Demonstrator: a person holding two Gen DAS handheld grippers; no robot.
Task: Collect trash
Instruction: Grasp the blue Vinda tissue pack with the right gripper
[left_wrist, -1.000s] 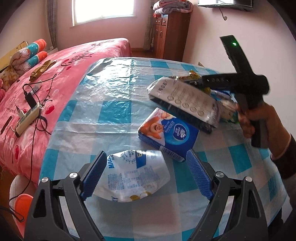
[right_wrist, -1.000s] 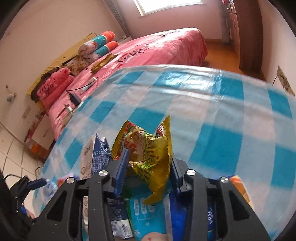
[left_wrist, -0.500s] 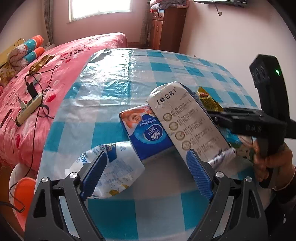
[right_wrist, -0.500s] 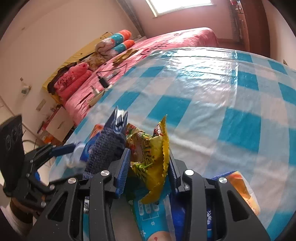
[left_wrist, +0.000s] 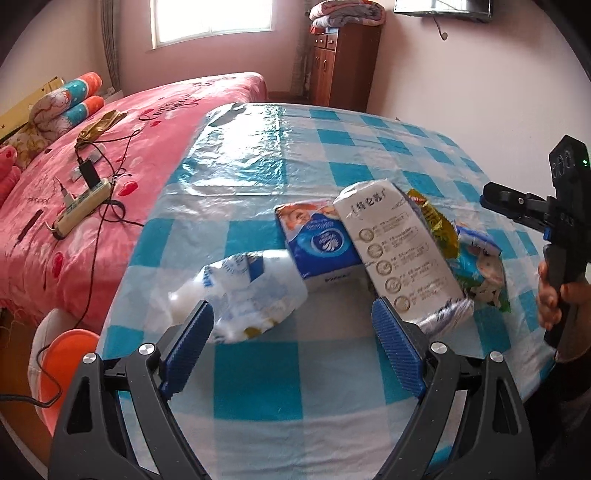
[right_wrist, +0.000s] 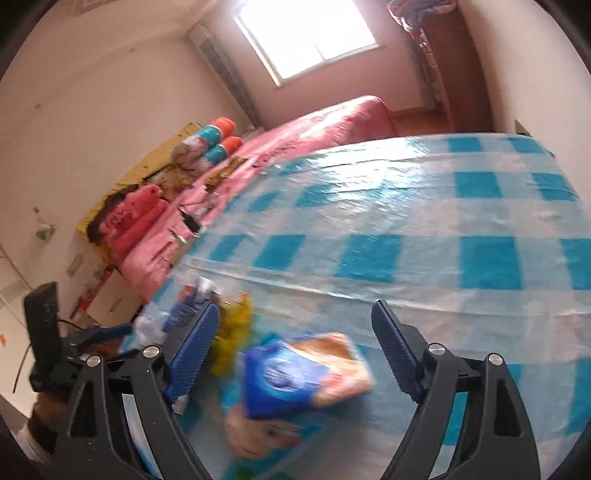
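Two grippers, left gripper (left_wrist: 291, 347) jaws wide, right gripper (right_wrist: 293, 347) jaws opening, empty, wrappers (left_wrist: 399, 254) below

The trash lies in a loose cluster on the checked surface (left_wrist: 258, 373). A crumpled white-and-blue plastic bag (left_wrist: 251, 291) sits nearest the left edge, blurred. Touching it is a blue tissue pack (left_wrist: 317, 243) with an orange corner, lying flat. A long white pouch (left_wrist: 399, 254) printed with round emblems leans across that pack — tilted, its silver end low. Behind it pokes a yellow snack wrapper (left_wrist: 436, 225), and just beside that lies a blue-green packet (left_wrist: 480, 269).
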